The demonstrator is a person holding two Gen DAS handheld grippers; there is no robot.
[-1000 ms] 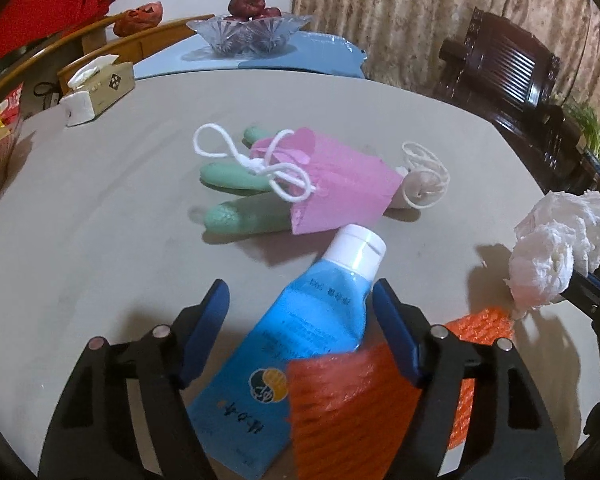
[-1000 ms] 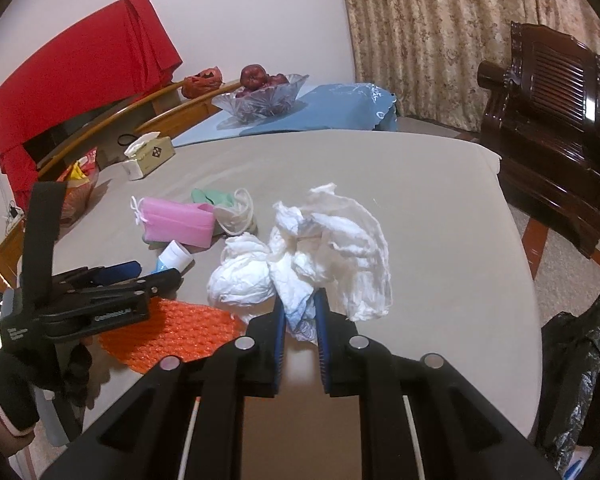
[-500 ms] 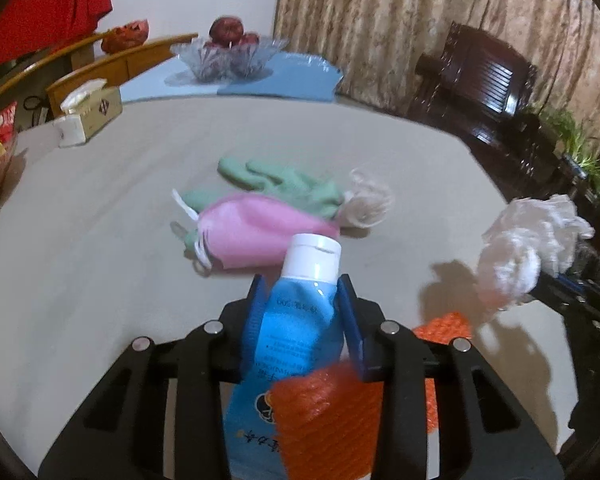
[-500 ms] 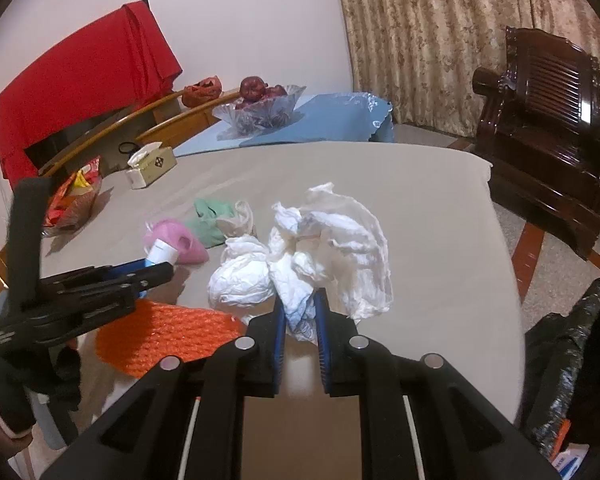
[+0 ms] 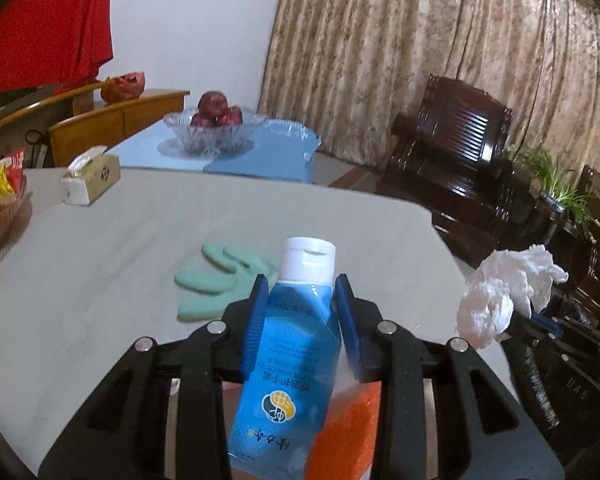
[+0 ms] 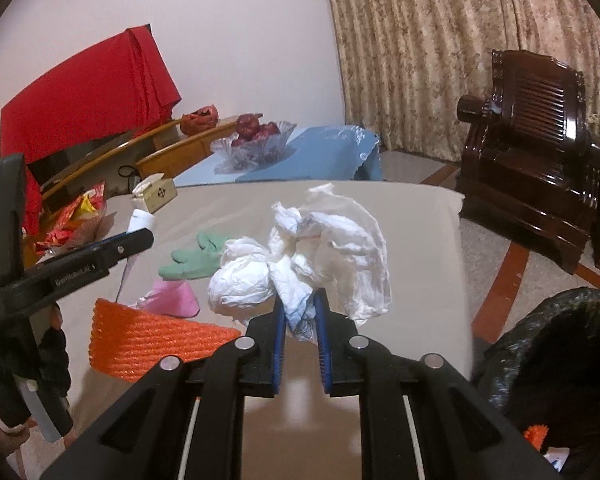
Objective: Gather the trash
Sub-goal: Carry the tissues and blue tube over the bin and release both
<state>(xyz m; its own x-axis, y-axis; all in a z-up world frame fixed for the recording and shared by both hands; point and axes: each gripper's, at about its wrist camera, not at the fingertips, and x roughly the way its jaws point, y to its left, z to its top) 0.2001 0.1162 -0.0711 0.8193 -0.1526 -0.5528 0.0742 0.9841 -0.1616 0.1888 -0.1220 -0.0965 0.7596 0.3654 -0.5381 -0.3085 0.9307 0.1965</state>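
My left gripper [image 5: 302, 308] is clamped on the blue tube [image 5: 296, 360], both blue pads pressed against its shoulders just below the white cap [image 5: 309, 258]; the tube is lifted off the table [image 5: 100, 248], cap pointing away from me. Below it I see the orange foam net [image 5: 348, 432], partly hidden by the tube. A green glove [image 5: 216, 288] lies flat on the table beyond the fingers. My right gripper [image 6: 300, 322] is closed on a bundle of crumpled white tissue [image 6: 312, 252], held above the table edge. On the table to its left I note a pink pouch [image 6: 176, 298] beside the orange net. A black trash bag [image 6: 556, 356] sits open at lower right, off the table.
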